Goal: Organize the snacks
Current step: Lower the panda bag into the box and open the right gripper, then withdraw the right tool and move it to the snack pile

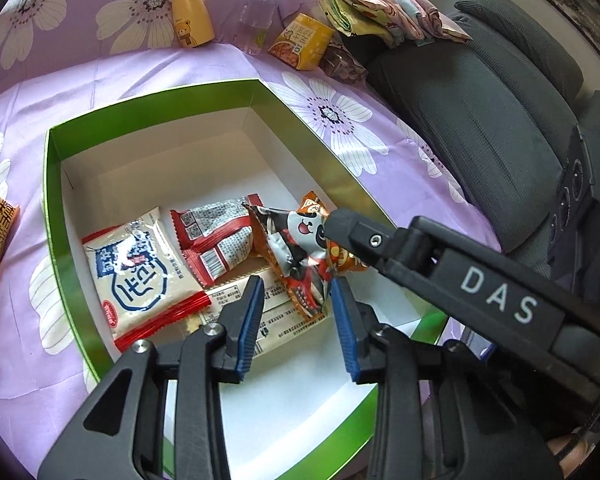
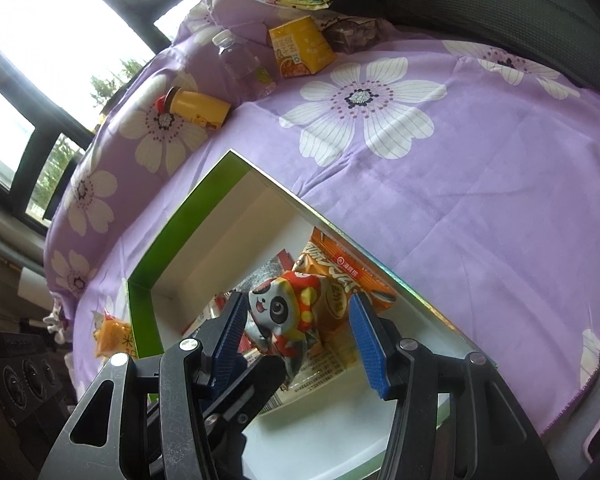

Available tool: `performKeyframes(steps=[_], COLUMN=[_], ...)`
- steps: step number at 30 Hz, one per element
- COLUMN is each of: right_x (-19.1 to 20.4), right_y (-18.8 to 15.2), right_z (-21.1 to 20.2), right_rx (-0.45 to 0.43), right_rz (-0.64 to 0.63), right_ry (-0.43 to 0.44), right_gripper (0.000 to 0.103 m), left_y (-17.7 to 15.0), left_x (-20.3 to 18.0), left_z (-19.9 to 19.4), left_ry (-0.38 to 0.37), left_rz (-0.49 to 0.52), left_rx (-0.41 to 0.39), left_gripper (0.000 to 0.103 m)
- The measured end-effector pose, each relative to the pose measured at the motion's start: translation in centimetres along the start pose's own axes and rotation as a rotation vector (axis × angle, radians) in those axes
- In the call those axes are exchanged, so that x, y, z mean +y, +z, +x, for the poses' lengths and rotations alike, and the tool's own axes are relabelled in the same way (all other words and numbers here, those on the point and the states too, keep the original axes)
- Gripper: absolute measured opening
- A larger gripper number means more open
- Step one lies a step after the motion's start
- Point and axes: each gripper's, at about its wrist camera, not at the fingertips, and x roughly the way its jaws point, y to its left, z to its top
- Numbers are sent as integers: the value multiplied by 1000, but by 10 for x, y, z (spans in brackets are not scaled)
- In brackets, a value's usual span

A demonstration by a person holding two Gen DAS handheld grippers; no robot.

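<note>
Green-walled, white-floored cardboard box (image 1: pixel 56 216) takes the crinkly panda-print packet (image 2: pixel 284 316) between the open right hand-held gripper (image 2: pixel 300 336); left hand-held gripper (image 1: pixel 298 320), open too, must withdraw next.

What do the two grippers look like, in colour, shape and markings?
Both are black, angular linkage frames with silver pivot screws. Each finger carries a blue ribbed pad. The right gripper, seen from the left gripper, bears white letters "DAS". No cables or sleeves show.
</note>
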Motion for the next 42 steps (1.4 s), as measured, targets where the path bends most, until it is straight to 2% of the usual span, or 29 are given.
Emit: performKeyframes(steps=[3, 5, 11, 12, 15, 17, 23, 30, 34, 37, 39, 42], right_x=[3, 7, 25, 28, 37, 43, 71, 106, 127, 141, 150, 166], right_y=[0, -1, -7, -8, -12, -14, -27, -45, -59, -70, -77, -90], right_z=[-3, -4, -9, -9, -12, -15, -22, -17, -14, -9, -5, 2], right_rx=[-14, -18, -40, -46, -70, -87, -147, -157, -146, -129, -120, -96], right_rz=[-15, -28, -92, -102, -129, -143, -227, -326, -388, -417, -433, -465], right_ry=[4, 19, 47, 48, 57, 71, 83, 133, 183, 211, 223, 241], right_gripper=[55, 57, 62, 67, 77, 80, 87, 88, 88, 88, 88, 88], left_y=[-2, -3, -9, -11, -16, -21, -46, -81, -107, -132, -147, -154], left_x=[6, 11, 33, 36, 49, 61, 111, 184, 222, 256, 275, 292], left_z=[-14, -23, -54, -59, -76, -87, -126, -162, -182, -196, -201, -202], left_ry=[36, 61, 84, 90, 117, 136, 202, 316, 367, 419, 426, 428], left_rz=[8, 4, -39, -47, -73, -102, -210, -350, -361, -448, -513, -579], left_rx=[-28, -44, -101, -110, -141, -157, -247, -241, -232, -275, -293, -277], left_gripper=[52, 55, 73, 79, 82, 86, 89, 89, 89, 89, 89, 89])
